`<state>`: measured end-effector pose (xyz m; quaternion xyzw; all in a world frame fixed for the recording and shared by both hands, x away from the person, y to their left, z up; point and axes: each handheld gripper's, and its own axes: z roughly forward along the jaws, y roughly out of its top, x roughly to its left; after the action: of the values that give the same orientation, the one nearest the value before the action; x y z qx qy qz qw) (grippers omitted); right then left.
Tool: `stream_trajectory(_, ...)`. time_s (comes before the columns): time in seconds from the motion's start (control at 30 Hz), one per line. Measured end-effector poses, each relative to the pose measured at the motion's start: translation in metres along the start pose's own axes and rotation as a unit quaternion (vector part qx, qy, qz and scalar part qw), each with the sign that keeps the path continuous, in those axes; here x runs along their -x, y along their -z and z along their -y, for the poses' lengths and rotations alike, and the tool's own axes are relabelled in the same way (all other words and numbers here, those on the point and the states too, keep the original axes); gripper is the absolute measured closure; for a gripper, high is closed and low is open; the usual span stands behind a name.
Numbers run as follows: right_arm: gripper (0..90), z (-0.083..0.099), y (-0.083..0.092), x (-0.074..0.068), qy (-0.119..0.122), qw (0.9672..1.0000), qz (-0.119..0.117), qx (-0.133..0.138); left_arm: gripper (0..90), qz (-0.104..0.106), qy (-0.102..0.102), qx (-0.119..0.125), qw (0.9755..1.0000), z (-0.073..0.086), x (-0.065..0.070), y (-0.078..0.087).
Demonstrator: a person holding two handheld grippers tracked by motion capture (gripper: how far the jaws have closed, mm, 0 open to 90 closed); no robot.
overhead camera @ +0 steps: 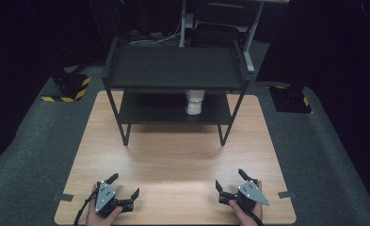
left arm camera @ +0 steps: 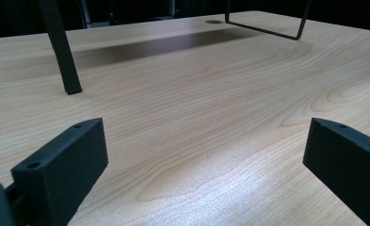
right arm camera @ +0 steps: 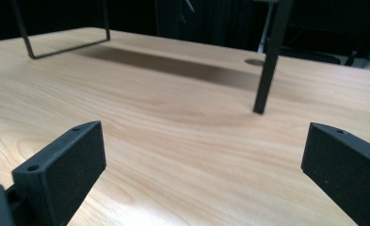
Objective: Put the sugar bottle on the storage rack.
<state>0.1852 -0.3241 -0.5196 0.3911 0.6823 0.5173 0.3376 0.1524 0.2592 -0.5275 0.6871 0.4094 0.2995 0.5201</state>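
Jaws spread on both grippers; white cup (overhead camera: 194, 101) sits on shelf (overhead camera: 173, 114).

Black shelf rack (overhead camera: 175, 70) on wooden table (overhead camera: 173, 160)

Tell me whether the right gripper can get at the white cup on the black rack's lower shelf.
Probably yes: the right gripper is open, and bare wooden table leads to the rack's open front, where the white cup stands.

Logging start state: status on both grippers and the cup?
Left gripper and right gripper open, empty, low over wooden table. White plastic cup on black metal rack's lower shelf, untouched. Path clear.
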Motion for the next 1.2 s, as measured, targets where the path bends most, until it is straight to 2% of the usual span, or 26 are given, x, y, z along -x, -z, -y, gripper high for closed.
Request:
stream_trajectory(0.07,0.0,0.001,0.0,0.001,0.004,0.9999,0.005,-0.008,0.7,0.001,0.001,0.0,1.0,0.0,0.0,0.0)
stream_trajectory(0.2,0.0,0.001,0.001,0.003,-0.004,0.9997,0.005,-0.022,0.7,0.0,0.0,-0.004,1.0,-0.002,0.0,-0.002)
stream_trajectory(0.3,0.0,0.0,0.001,0.002,-0.007,0.9996,0.007,-0.025,0.7,0.002,-0.002,-0.003,1.0,-0.002,0.0,-0.003)
stream_trajectory(0.63,0.0,-0.002,-0.002,0.001,0.007,0.9994,0.0,-0.033,0.7,-0.001,-0.012,0.0,0.9999,-0.001,0.002,-0.002)
stream_trajectory(0.87,0.0,-0.002,-0.004,0.004,-0.003,0.9995,-0.005,-0.031,0.7,-0.003,-0.019,-0.001,0.9998,-0.001,0.004,-0.002)
stream_trajectory(1.03,0.0,-0.002,-0.004,0.006,-0.005,0.9995,-0.006,-0.032,0.7,0.002,-0.021,-0.012,0.9997,-0.005,0.003,-0.003)
stream_trajectory(1.2,0.0,-0.001,-0.003,0.004,0.007,0.9994,-0.006,-0.034,0.7,0.007,-0.021,-0.031,0.9993,-0.012,0.002,-0.008)
